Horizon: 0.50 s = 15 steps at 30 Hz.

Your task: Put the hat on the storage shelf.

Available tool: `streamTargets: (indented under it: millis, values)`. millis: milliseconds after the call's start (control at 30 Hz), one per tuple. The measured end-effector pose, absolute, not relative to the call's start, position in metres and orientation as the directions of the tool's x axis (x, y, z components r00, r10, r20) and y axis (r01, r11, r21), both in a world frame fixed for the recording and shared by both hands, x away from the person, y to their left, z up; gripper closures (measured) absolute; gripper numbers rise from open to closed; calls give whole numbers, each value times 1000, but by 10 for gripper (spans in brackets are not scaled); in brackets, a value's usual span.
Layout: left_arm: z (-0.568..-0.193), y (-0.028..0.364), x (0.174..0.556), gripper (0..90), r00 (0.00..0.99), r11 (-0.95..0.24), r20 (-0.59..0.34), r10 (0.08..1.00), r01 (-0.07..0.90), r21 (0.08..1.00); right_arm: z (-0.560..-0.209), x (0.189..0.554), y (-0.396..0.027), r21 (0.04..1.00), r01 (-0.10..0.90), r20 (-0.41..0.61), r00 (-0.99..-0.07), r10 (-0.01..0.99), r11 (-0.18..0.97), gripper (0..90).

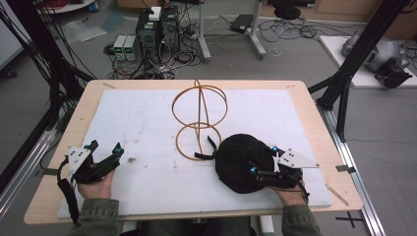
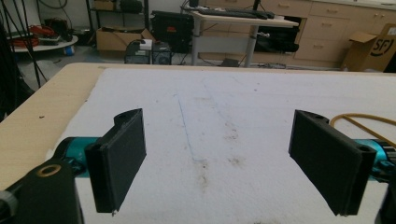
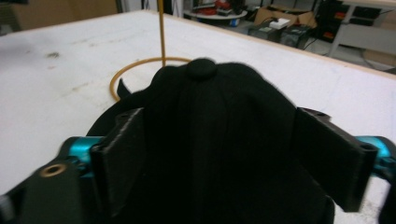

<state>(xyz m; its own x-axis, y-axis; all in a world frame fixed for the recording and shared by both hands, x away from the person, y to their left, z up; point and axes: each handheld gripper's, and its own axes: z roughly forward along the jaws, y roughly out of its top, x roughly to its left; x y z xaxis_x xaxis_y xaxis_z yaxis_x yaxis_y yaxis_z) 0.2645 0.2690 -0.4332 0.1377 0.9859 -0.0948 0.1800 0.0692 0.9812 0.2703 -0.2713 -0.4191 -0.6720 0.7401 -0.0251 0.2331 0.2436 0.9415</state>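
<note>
A black cap lies on the white board at the right, its top button facing my right gripper's camera. My right gripper is open, with its jaws spread wide on either side of the cap's crown. A golden wire stand, made of hoops on an upright rod, stands at the board's centre just behind the cap, and its base ring shows beyond the cap. My left gripper rests at the near left, open, with nothing between its jaws.
The white foam board covers most of the wooden table. A piece of the wire stand shows at the right in the left gripper view. Computers, cables and black frame legs stand on the floor beyond the table.
</note>
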Motion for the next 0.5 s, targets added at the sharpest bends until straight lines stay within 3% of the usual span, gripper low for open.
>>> streamTargets:
  millis: [67,267,333,467,500]
  values:
    - [-433,269,264,191,136,69,-95,986,183,981,-419,270,-271,941,240,-16,-675,738,240,221]
    - [-433,269,264,191,133,66,-91,987,179,982,-420,271,-274,931,274,14,-687,727,242,393]
    - [-433,269,264,191,132,66,-91,987,180,981,-421,271,-274,919,297,21,-693,720,259,494]
    - [-433,268,264,192,127,63,-86,988,179,982,-420,272,-274,899,342,42,-688,725,273,848]
    - [-433,268,264,192,129,51,-76,989,183,982,-420,272,-274,899,342,42,-688,725,273,848]
